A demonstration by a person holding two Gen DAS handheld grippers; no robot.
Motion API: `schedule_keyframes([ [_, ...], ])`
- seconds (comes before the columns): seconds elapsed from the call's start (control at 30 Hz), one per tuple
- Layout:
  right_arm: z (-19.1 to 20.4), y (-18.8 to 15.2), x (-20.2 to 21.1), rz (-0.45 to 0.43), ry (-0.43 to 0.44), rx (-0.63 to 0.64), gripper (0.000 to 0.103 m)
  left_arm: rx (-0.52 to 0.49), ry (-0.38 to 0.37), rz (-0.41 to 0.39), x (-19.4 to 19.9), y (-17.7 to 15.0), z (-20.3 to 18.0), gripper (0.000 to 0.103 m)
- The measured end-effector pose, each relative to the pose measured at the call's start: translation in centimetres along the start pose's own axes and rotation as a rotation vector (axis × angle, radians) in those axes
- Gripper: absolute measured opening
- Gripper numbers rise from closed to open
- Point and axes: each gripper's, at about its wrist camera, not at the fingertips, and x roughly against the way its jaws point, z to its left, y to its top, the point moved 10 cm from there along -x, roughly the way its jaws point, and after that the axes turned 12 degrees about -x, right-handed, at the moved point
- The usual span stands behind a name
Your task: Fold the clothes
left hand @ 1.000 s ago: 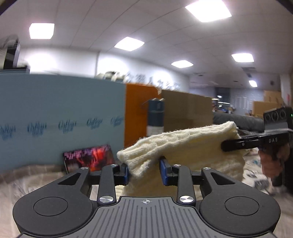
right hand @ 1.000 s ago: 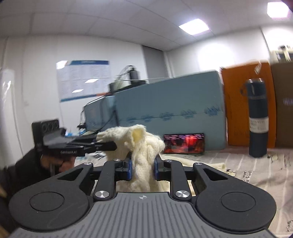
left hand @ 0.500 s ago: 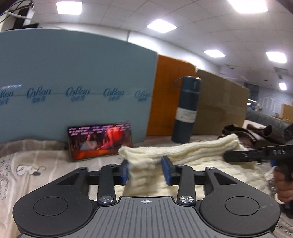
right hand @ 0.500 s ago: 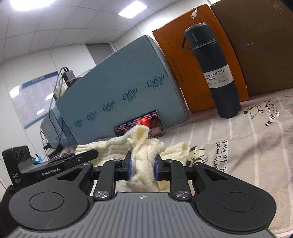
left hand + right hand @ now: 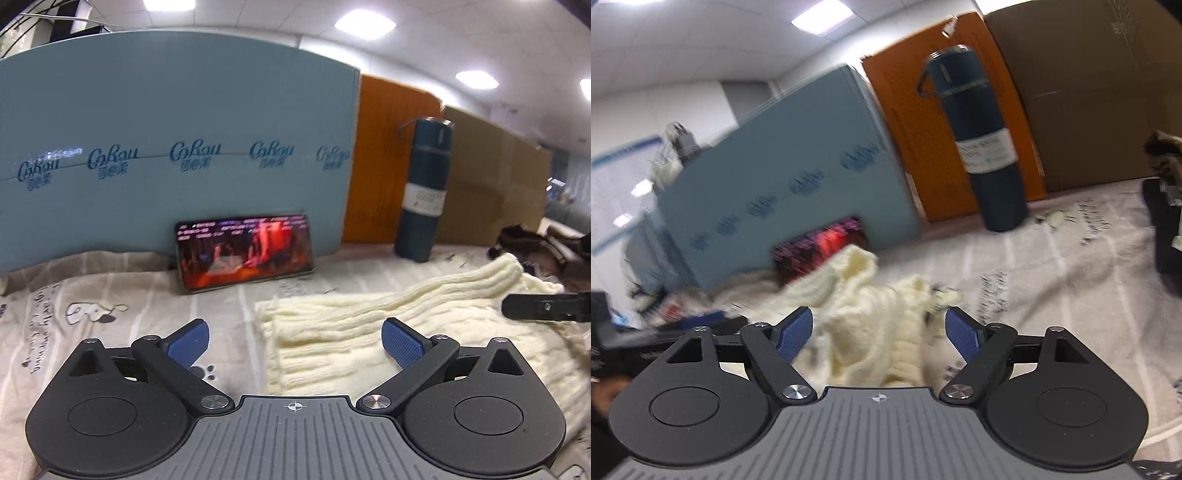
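Note:
A cream knitted garment [image 5: 388,325] lies on the printed bedsheet [image 5: 92,314], its near-left corner between my left gripper's spread blue pads. My left gripper [image 5: 295,339] is opening and its pads press on nothing. In the right wrist view the same cream knit [image 5: 871,317] is bunched in a heap between the pads of my right gripper [image 5: 879,332], whose jaws are opening too, with the cloth loose. A black finger of the right gripper [image 5: 546,306] shows at the right edge of the left wrist view.
A phone [image 5: 243,254] with a lit screen leans on a light blue foam board [image 5: 177,147]. A dark blue vacuum bottle [image 5: 424,192] stands by an orange board [image 5: 388,155] and brown cardboard [image 5: 495,177]. Dark clothing [image 5: 528,240] lies at the right.
Both grippers came down with the knit from mid-air to the bed, then opened wide and let it go. The garment now rests on the sheet.

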Motion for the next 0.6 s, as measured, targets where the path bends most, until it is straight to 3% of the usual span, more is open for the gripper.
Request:
schedule_keyframes([
  [0.1,-0.8,-0.3,-0.4,0.012,-0.044,-0.020,0.078,0.049,0.021,-0.019,0.8,-0.1,0.7,0.101],
  [0.27,-1.6,-0.3,-0.2,0.008,-0.049,-0.063,0.083,0.260,0.000,0.032,3.8,-1.0,1.7,0.101],
  [0.6,-0.7,0.0,0.6,0.032,0.064,-0.150,0.094,0.501,-0.071,0.098,5.9,-4.5,2.1,0.103],
])
